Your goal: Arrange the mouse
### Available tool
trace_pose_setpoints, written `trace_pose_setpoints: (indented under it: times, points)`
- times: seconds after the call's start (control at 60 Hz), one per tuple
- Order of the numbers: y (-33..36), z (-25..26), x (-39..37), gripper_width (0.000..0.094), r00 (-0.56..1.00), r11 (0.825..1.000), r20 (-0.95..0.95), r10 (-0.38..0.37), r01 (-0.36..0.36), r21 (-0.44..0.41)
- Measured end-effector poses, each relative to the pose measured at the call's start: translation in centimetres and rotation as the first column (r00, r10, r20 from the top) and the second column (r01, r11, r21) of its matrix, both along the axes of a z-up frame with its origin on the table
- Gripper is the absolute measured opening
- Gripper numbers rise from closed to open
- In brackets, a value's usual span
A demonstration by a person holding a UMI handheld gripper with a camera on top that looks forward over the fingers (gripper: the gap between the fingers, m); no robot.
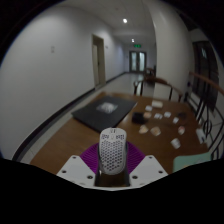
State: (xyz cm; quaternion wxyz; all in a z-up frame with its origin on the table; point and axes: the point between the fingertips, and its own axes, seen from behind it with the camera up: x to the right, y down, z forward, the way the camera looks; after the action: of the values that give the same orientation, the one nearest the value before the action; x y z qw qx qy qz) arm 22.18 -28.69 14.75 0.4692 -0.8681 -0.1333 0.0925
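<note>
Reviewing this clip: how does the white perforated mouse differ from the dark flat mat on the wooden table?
The white honeycomb-shell mouse is pale and domed; the dark rectangular mat is near-black and flat. The mouse sits between the fingers of the gripper, seemingly pressed by both purple pads; the mat lies beyond them on the brown wooden table, untouched. The mouse's shell is full of holes; the mat looks plain.

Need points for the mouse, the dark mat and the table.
mouse (113, 152), gripper view, on its perforated white shell, between the gripper's fingers.
dark mat (103, 111), gripper view, on its flat middle, beyond the mouse.
table (70, 140), gripper view, on bare wood beside the mat.
</note>
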Motion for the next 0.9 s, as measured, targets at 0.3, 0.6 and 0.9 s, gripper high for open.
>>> trace_pose_setpoints:
  times: [0.3,0.6,0.9]
  points:
    - [-6.8,12.3,29.5,0.0331,0.955,0.944,0.042,-0.292,0.281,0.176]
    - [-11.9,-3.1,35.9,0.0334,0.945,0.934,0.043,-0.325,0.328,-0.143]
    - [-15.3,-2.1,35.6,0.084,0.984,0.973,0.099,-0.15,0.164,-0.161]
